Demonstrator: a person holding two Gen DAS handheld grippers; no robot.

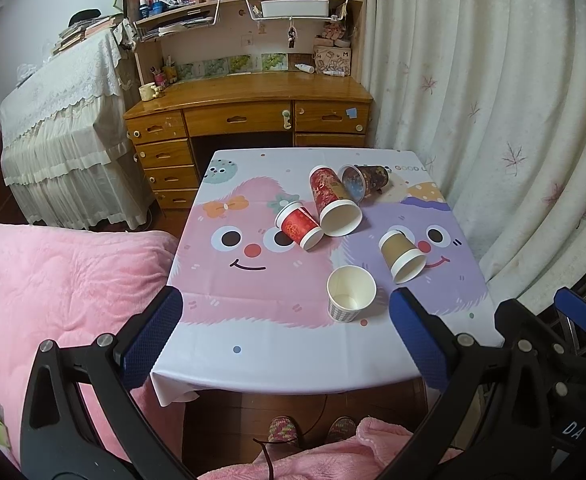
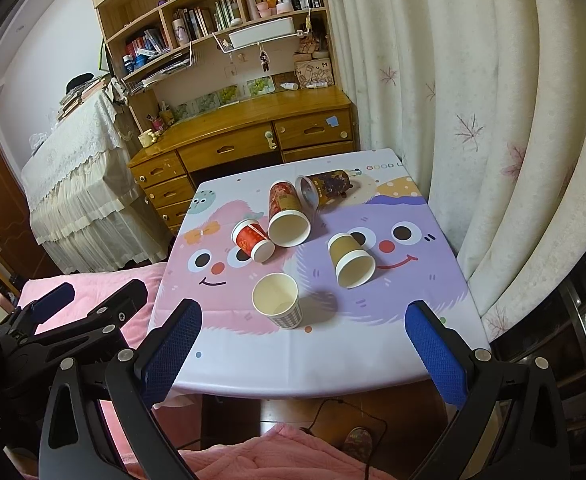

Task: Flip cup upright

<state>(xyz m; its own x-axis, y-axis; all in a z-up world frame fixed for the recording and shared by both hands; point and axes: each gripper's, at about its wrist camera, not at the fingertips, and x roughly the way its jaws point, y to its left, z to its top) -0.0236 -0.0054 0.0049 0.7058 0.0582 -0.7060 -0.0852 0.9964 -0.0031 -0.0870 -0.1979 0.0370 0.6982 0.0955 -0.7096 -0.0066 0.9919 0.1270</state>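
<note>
Several paper cups sit on the table's cartoon cloth (image 1: 253, 344). A white checked cup (image 1: 349, 294) stands upright near the front; it also shows in the right wrist view (image 2: 277, 300). A tan cup (image 1: 401, 256) (image 2: 351, 261), a small red cup (image 1: 299, 227) (image 2: 253, 241), a tall red patterned cup (image 1: 333, 202) (image 2: 287, 216) and a dark cup (image 1: 367, 181) (image 2: 325, 188) lie on their sides. My left gripper (image 1: 285, 336) is open and empty before the table's front edge. My right gripper (image 2: 303, 344) is open and empty there too.
A pink blanket (image 1: 53, 288) covers the bed left of the table. A white curtain (image 1: 493, 120) hangs at the right. A wooden desk with drawers and shelves (image 1: 249, 112) stands behind the table. The right gripper shows at the left wrist view's right edge (image 1: 573, 320).
</note>
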